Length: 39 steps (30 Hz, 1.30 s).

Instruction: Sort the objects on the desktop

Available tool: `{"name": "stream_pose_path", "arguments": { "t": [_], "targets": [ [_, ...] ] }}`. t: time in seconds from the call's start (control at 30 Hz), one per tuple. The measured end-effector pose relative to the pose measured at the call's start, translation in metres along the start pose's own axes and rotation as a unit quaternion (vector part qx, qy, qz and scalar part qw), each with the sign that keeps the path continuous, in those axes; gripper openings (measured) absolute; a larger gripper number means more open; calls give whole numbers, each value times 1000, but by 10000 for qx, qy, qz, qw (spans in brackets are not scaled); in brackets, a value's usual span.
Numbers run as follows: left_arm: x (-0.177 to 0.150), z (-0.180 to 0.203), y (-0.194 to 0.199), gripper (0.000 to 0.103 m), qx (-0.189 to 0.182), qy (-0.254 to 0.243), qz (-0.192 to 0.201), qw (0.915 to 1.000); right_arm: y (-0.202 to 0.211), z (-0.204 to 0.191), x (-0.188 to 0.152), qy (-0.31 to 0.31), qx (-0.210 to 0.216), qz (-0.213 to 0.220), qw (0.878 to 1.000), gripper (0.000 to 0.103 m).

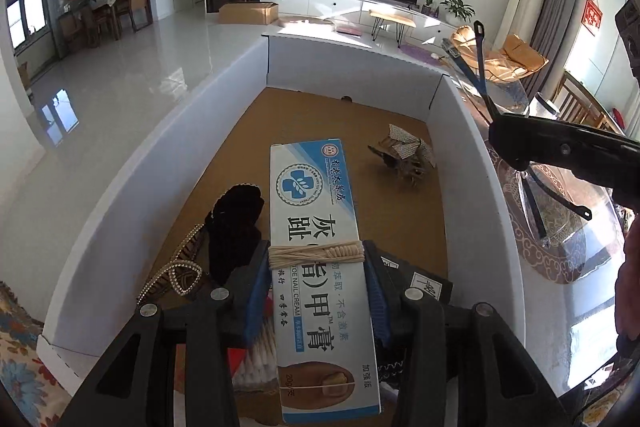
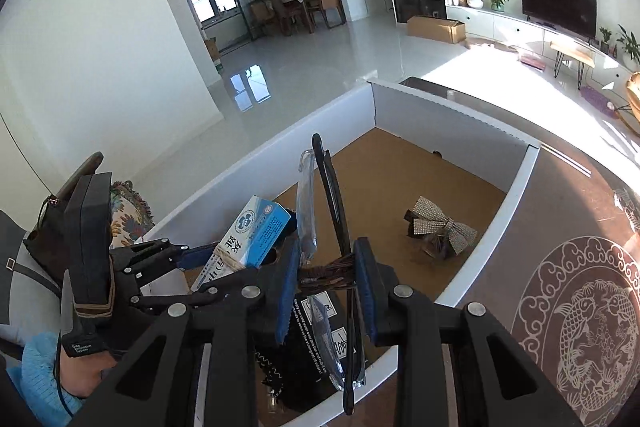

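Left wrist view: the left gripper point(image 1: 318, 287) is clenched on a toe nail cream box point(image 1: 320, 267), its blue fingers point(image 1: 256, 291) pressing the two long sides near a band of twine point(image 1: 316, 253). The box's long axis runs straight away from the camera, its far end over the brown floor of a white-walled cardboard tray point(image 1: 352, 63). In the tray lie a rhinestone bow clip point(image 1: 404, 155), a black hair accessory point(image 1: 236, 227) and a beaded headband point(image 1: 176, 271). At right, the right gripper point(image 1: 516, 143) grasps glasses point(image 1: 476, 67), one temple pointing up.

Right wrist view: the right gripper point(image 2: 326, 283) is closed on the folded glasses point(image 2: 320, 211) above the tray's point(image 2: 516, 195) near corner, their long axis roughly vertical, temple tips upward. To the left, the left gripper point(image 2: 208, 259) holds the cream box point(image 2: 256, 231) tilted up and rightward. The bow clip point(image 2: 440, 227) lies on the tray floor, well apart. The tray stands on a patterned counter point(image 2: 580, 287).
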State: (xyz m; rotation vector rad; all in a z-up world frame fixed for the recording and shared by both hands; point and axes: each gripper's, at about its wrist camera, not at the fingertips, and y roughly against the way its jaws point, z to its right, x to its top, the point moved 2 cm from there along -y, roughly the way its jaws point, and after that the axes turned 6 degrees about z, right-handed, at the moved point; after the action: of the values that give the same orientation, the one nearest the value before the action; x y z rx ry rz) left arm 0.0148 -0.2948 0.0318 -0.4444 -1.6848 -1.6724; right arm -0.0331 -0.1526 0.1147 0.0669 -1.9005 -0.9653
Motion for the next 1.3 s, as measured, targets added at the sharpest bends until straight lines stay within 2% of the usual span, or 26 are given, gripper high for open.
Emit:
{"name": "stream_pose_path", "arguments": {
  "t": [0.13, 0.2, 0.23, 0.27, 0.3, 0.4, 0.5, 0.57, 0.73, 0.87, 0.97, 1.03, 1.13, 1.3],
  "targets": [
    [-3, -2, -15, 44, 72, -16, -246, 9997, -48, -3, -5, 44, -108, -327, 9994, 31],
    [0, -3, -15, 46, 152, 36, -255, 9996, -64, 3, -9, -96, -91, -455, 9989, 41],
    [2, -3, -17, 48, 210, 40, -255, 9994, -70, 6, -10, -179, -118, -526, 9984, 55],
    [2, -3, -16, 59, 232, 48, -255, 9994, -73, 9, -11, -240, -167, -546, 9981, 67],
    [2, -3, -15, 73, 244, 61, -237, 9994, -74, 11, -12, -277, -204, -505, 9981, 69],
    [2, -2, -7, 86, 391, 25, -23, 9992, -72, 19, -11, -370, -199, -398, 9983, 70],
    [2, -3, -3, 86, 594, 37, 86, 9982, -58, 22, -12, -326, -285, -321, 9985, 72],
    [3, -4, 0, 86, 707, 138, 159, 9973, -47, 23, -13, -251, -362, -240, 9987, 78],
    [2, -7, 16, 87, 695, 526, 399, 9954, -21, 18, -21, 138, -584, -48, 9982, 81],
    [4, -6, 24, 89, 1092, 676, 546, 9902, -11, 11, -30, 498, -770, 23, 9958, 82],
    [4, -8, 27, 89, 1162, 812, 576, 9882, -4, 6, -35, 713, -893, 150, 9933, 83],
    [3, -9, 24, 89, 1113, 845, 465, 9891, 0, 5, -37, 791, -961, 221, 9920, 87],
    [0, -10, 21, 96, 1195, 839, 323, 9888, 3, 4, -40, 901, -1133, 312, 9890, 89],
    [0, -8, 25, 97, 1404, 655, 466, 9868, 4, 3, -42, 999, -1336, 360, 9853, 89]
  ]
}}
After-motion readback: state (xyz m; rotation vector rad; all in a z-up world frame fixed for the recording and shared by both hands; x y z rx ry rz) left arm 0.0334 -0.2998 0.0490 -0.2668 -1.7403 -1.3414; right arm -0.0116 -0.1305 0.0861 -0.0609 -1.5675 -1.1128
